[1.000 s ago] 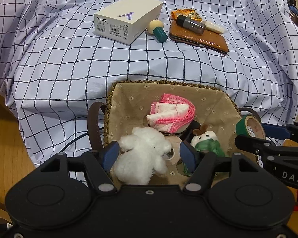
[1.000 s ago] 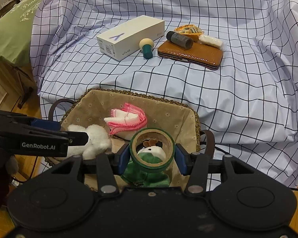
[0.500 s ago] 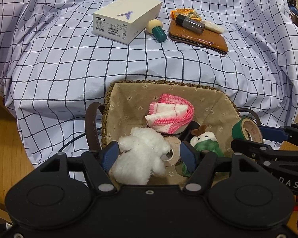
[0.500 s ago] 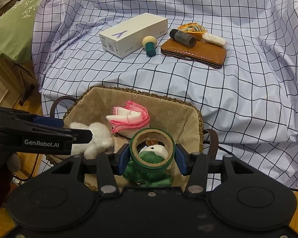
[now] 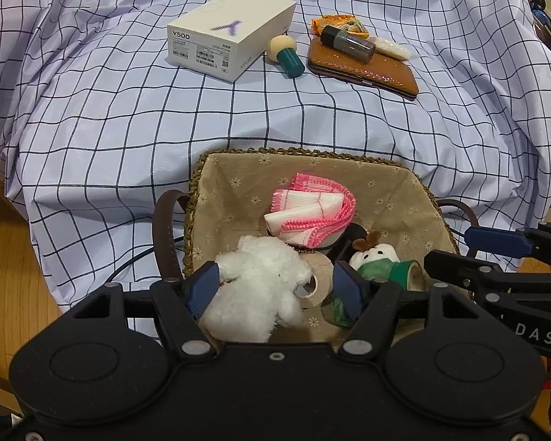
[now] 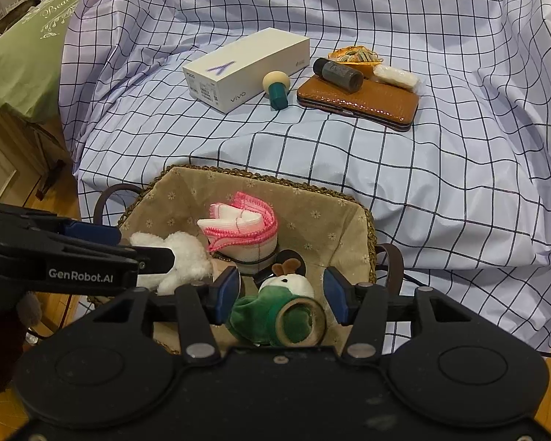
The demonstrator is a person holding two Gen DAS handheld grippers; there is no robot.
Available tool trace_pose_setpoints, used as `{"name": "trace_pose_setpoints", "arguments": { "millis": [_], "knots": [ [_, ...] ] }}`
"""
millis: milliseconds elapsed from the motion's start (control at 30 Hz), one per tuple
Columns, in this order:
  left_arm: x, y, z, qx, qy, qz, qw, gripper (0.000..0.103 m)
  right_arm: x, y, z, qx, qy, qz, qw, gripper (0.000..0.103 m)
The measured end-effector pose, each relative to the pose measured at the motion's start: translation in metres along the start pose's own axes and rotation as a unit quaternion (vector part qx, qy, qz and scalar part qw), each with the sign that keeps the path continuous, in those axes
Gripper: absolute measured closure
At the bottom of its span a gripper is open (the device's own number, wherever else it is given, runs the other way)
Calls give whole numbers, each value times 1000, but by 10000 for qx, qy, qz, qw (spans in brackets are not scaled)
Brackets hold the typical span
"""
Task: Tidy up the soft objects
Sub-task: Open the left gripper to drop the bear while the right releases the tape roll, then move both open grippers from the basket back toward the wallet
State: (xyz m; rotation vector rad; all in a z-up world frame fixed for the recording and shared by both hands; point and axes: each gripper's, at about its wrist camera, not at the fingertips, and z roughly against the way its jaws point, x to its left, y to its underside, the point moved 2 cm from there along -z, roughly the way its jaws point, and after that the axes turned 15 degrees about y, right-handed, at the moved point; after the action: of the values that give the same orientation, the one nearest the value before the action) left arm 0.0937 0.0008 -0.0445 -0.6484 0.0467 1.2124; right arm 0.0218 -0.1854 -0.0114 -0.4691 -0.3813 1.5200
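A woven basket [image 5: 294,152] [image 6: 257,174] with a beige lining holds a pink-edged white cloth [image 5: 312,209], a white plush [image 5: 260,286] [image 6: 187,257], a green plush with a white head [image 5: 374,257] [image 6: 290,284] and a beige tape roll [image 5: 317,283]. My left gripper [image 5: 273,288] stands over the white plush. Its left pad touches the fur and its right pad is clear of it. My right gripper [image 6: 281,294] is opening its jaws. The green tape roll [image 6: 301,321] [image 5: 407,273] lies tilted on the green plush below them, touching neither pad.
On the checked cloth [image 5: 238,117] behind the basket lie a white phone box [image 5: 231,33], a teal mushroom-shaped item [image 5: 286,55] and a brown wallet [image 5: 363,70] with a dark bottle [image 5: 347,44] on it. A green cushion [image 6: 22,55] sits far left. Wooden floor lies beside the basket.
The right pads have spread apart. The green tape roll, held upright between them before, has dropped onto the green plush and tipped over. The left gripper has kept still.
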Motion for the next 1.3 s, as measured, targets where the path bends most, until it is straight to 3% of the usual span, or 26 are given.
{"name": "trace_pose_setpoints", "arguments": {
  "millis": [900,1300],
  "knots": [
    [-5,-9,2,-36,5,-128,9999,39,-4,-4,-5,-10,31,-67,10000,50],
    [-10,-30,-2,-154,-28,-332,9993,39,-20,-25,-15,-205,297,-321,9988,47]
  ]
}}
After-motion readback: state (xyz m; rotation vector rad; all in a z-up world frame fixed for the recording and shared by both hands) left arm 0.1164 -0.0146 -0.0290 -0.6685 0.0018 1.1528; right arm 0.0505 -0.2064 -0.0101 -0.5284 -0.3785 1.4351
